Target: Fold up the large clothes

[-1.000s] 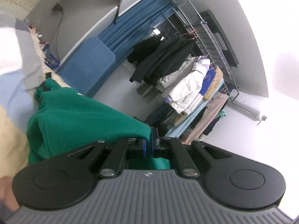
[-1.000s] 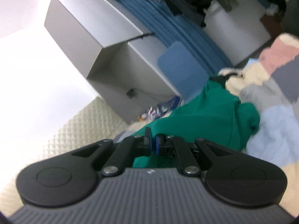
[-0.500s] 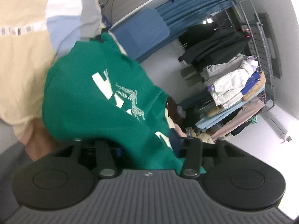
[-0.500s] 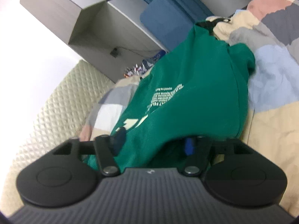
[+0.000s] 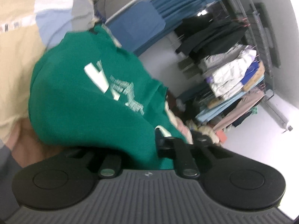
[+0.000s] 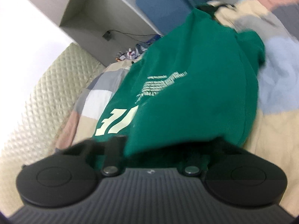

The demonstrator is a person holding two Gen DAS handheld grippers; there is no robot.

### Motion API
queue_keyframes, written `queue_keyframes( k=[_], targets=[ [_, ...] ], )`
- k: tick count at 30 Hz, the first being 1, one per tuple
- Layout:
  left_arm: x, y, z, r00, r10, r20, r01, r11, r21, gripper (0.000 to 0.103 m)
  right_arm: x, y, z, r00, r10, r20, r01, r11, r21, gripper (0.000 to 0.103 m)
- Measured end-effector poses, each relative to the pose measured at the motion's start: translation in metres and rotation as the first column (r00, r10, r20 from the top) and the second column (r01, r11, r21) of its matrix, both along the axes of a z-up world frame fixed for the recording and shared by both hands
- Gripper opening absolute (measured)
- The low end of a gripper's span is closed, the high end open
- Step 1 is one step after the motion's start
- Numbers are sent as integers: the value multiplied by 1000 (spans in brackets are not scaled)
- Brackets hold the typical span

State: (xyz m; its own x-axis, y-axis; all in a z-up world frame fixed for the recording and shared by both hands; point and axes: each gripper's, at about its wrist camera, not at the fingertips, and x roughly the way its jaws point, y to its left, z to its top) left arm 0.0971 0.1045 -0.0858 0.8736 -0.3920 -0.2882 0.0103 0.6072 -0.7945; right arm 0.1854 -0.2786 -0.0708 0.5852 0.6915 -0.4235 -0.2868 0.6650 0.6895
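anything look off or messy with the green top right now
Yes: the green sweatshirt lies bunched in a rounded heap on the patchwork quilt, its printed front creased rather than flat, with cloth draped over both grippers' fingers. Nothing looks torn.

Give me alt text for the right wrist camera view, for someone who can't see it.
A green sweatshirt with pale printed lettering lies bunched on a patchwork bedspread, its near edge draped over the right gripper and hiding its jaws. Behind are a quilted cream headboard and a grey cabinet.
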Motion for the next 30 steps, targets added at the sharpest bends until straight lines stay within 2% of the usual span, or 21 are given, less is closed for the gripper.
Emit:
queue_keyframes(
  k=[5,7,10,13,15,18,24,27,30],
  targets=[
    [-21,-4,35,988,-3,154,-7,998,62,7,-19,1,34,982,3,190,5,999,-39,14],
    [-27,-2,59,978,14,210,-25,998,52,7,-23,-8,52,969,-9,247,12,1000,-14,14],
    [-37,-4,100,958,3,288,-26,997,75,7,-35,-20,90,941,-3,338,5,1000,-5,14],
    [-50,-15,155,937,-8,349,-53,985,164,7,-48,-20,140,892,6,451,18,999,-49,14],
    [-59,-19,195,929,-5,370,-75,977,201,7,-56,-21,179,872,12,490,21,998,-63,14],
    [-74,-20,257,907,-12,421,-103,963,249,7,-68,-23,236,831,32,555,14,997,-78,14],
    [-104,-22,389,859,-18,512,-175,929,327,7,-97,-28,349,730,44,683,3,998,-67,14],
    [-108,-28,446,839,-2,544,-236,900,367,8,-96,-27,399,696,39,717,0,998,-55,14],
    [-100,-30,486,830,4,558,-282,867,412,8,-80,-15,439,659,49,750,40,994,-101,14]
  ],
)
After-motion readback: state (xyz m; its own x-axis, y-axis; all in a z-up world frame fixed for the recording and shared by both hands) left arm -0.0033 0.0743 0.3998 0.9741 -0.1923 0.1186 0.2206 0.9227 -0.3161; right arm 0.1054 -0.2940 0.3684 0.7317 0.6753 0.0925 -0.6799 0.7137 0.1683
